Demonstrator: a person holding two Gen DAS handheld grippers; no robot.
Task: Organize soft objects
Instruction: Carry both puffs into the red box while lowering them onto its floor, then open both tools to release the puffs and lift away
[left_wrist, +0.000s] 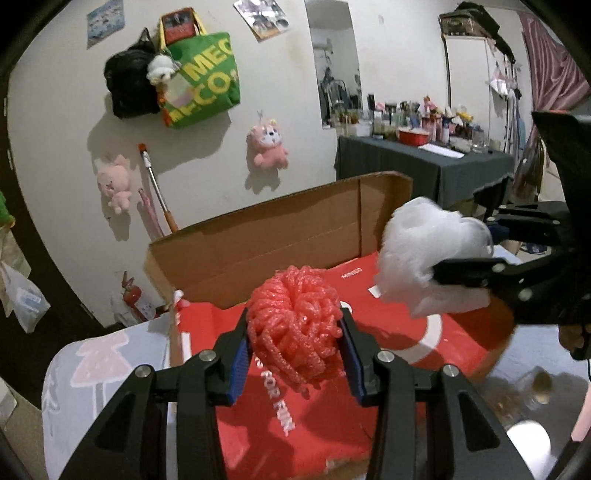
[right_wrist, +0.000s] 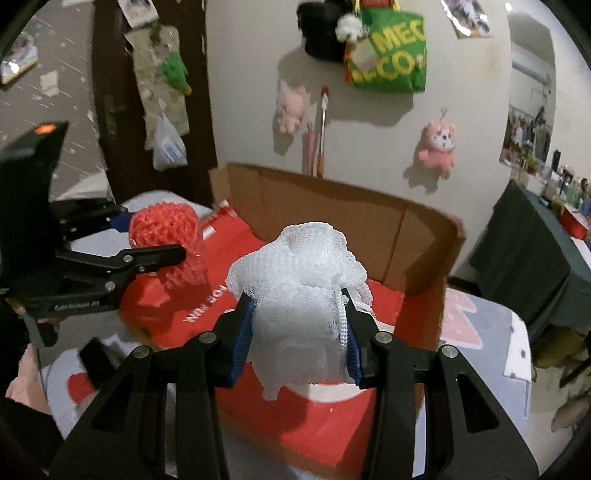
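Observation:
My left gripper (left_wrist: 293, 347) is shut on a red mesh bath pouf (left_wrist: 293, 321), held above the open cardboard box (left_wrist: 258, 236). Its blue pads squeeze the pouf from both sides. My right gripper (right_wrist: 299, 332) is shut on a white mesh bath pouf (right_wrist: 299, 280) with a white cord, also over the box. In the left wrist view the white pouf (left_wrist: 424, 254) and the right gripper (left_wrist: 458, 258) hang at the right. In the right wrist view the red pouf (right_wrist: 166, 236) and the left gripper (right_wrist: 162, 240) sit at the left. A red bag (right_wrist: 325, 424) with white lettering lines the box.
The box rests on a pale patterned cloth (left_wrist: 92, 369). Behind it a white wall holds a green tote bag (left_wrist: 203, 77), a black bag (left_wrist: 129, 85) and pink plush toys (left_wrist: 267, 146). A dark-clothed table (left_wrist: 424, 162) crowded with bottles stands at the right.

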